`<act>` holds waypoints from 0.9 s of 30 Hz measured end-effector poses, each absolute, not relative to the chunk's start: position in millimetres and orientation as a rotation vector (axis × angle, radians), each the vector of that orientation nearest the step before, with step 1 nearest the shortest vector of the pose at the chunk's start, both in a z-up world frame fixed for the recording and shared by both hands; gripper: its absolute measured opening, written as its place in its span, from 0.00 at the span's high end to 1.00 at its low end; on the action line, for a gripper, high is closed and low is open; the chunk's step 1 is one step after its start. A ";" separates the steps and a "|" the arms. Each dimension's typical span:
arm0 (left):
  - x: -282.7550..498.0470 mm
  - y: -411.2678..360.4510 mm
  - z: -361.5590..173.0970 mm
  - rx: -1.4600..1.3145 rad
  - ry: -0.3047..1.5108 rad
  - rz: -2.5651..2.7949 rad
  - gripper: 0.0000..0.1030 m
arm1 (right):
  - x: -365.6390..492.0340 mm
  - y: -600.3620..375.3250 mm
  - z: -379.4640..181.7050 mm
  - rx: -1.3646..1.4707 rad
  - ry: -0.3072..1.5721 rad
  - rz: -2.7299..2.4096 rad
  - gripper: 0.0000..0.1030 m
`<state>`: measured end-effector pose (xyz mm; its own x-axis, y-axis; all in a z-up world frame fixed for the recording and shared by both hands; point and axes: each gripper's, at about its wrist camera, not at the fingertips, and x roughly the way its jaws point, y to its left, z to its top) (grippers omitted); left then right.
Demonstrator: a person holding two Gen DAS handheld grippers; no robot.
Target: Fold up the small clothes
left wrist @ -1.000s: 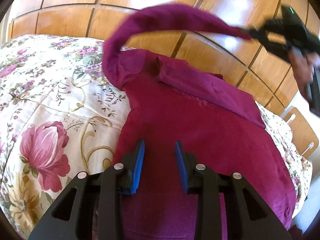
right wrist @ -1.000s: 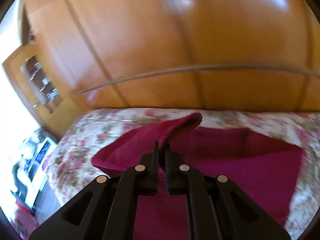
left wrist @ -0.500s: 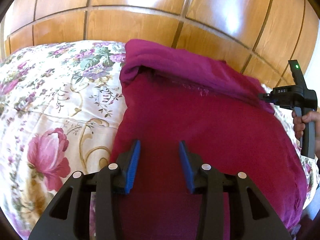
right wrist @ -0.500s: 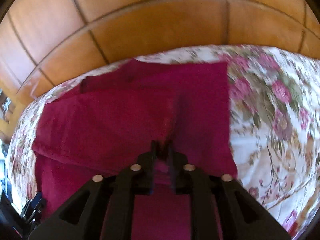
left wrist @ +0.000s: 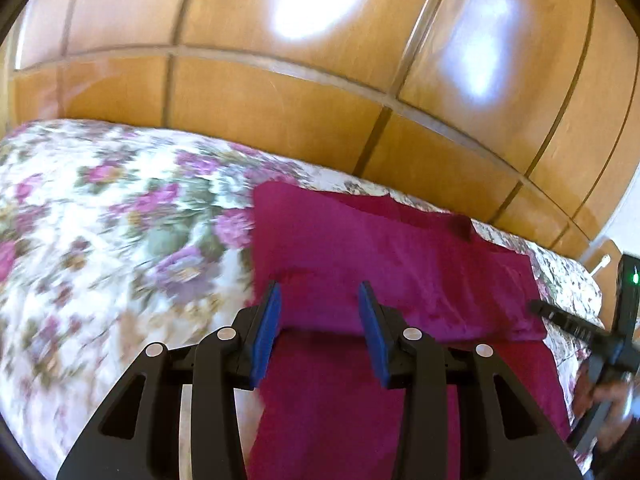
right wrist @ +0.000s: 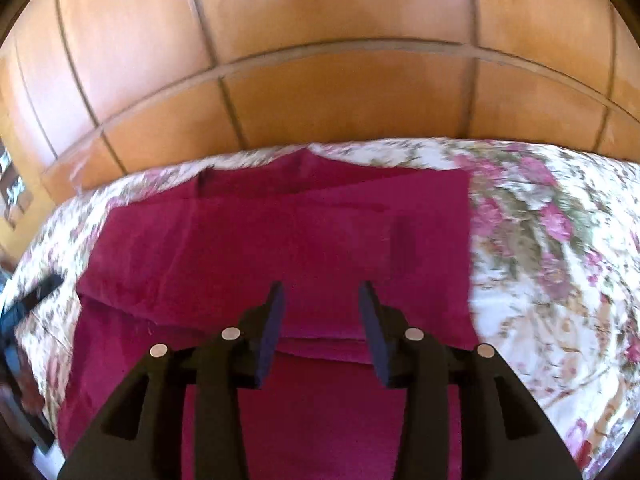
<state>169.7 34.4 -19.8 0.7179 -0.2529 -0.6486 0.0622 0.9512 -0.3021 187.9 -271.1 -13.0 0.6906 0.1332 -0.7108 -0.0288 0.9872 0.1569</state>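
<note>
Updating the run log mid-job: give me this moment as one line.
garment: magenta, top folded over, flat on floral bedspread | left gripper: open, empty | right gripper: opening, nothing between pads

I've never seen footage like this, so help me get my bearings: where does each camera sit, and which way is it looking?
Left wrist view: rides on the left gripper, looking forward and down over the magenta garment on the floral bedspread; own open fingers show, the right gripper at right.
Right wrist view: rides on the right gripper, jaws opening, nothing between; the left gripper is at the left edge.
Shared: garment, bedspread, wooden panels.
</note>
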 end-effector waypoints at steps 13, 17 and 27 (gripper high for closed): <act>168.5 35.1 -66.3 -0.276 0.865 -0.198 0.62 | 190.1 -272.2 -62.0 0.112 0.766 0.043 0.58; 170.4 29.6 -38.4 -0.251 0.807 -0.186 0.62 | 189.0 -273.5 -61.0 0.128 0.759 0.049 0.58; 251.5 -0.9 -62.7 -0.114 0.887 -0.092 0.59 | 187.7 -272.1 -62.2 0.121 0.753 0.042 0.58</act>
<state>251.5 -0.9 -62.7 0.6281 -0.1271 -0.7677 0.0324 0.9900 -0.1374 187.7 -272.1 -62.2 0.7294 0.0816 -0.6792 0.0051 0.9922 0.1247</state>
